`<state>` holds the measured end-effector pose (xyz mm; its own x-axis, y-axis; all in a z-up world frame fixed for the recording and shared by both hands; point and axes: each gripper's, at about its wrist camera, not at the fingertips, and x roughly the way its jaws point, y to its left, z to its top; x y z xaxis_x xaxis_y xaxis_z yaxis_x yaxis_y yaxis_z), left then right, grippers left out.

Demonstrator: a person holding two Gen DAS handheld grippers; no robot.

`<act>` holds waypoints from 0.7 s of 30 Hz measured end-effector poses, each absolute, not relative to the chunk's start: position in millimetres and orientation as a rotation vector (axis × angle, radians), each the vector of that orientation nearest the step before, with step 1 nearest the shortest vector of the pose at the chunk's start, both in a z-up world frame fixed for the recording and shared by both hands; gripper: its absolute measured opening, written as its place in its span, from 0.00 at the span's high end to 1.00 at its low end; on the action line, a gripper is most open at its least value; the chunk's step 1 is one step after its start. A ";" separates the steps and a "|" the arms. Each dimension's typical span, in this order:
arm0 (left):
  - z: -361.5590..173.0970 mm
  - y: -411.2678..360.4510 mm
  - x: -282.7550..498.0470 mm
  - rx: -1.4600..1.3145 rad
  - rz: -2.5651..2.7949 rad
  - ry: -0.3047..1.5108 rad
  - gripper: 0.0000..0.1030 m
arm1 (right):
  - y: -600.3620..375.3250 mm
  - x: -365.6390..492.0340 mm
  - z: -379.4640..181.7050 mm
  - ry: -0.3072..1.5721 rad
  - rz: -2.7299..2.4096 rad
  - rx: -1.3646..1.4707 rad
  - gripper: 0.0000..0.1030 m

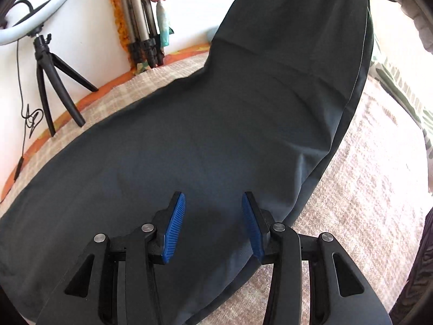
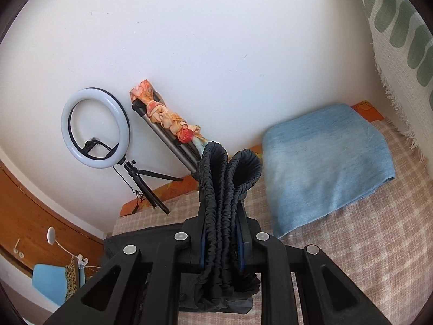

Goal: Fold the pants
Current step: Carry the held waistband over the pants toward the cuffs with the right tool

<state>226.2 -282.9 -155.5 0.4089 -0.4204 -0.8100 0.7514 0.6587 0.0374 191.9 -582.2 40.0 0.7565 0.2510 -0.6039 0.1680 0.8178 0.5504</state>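
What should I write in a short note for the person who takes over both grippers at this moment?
Left gripper: open, holding nothing, above the dark pants.
Right gripper: shut on the gathered elastic waistband, bunched in several layers.
Pants: spread lengthwise on the checked bed cover. A folded blue cloth lies on the bed too; a ring light stands by the wall.
Done: waistband gathered and gripped.
Left: probably grasp the fabric with the left gripper, fold, then smooth.
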 end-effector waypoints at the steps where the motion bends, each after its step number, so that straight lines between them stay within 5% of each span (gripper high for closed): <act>1: -149.5 -275.3 227.8 0.426 -0.765 0.861 0.59 | -572.9 194.6 45.3 0.724 0.056 0.611 0.85; 21: -80.4 -40.5 292.5 0.275 -0.435 0.835 0.59 | -330.2 267.3 80.7 0.800 0.298 0.401 0.85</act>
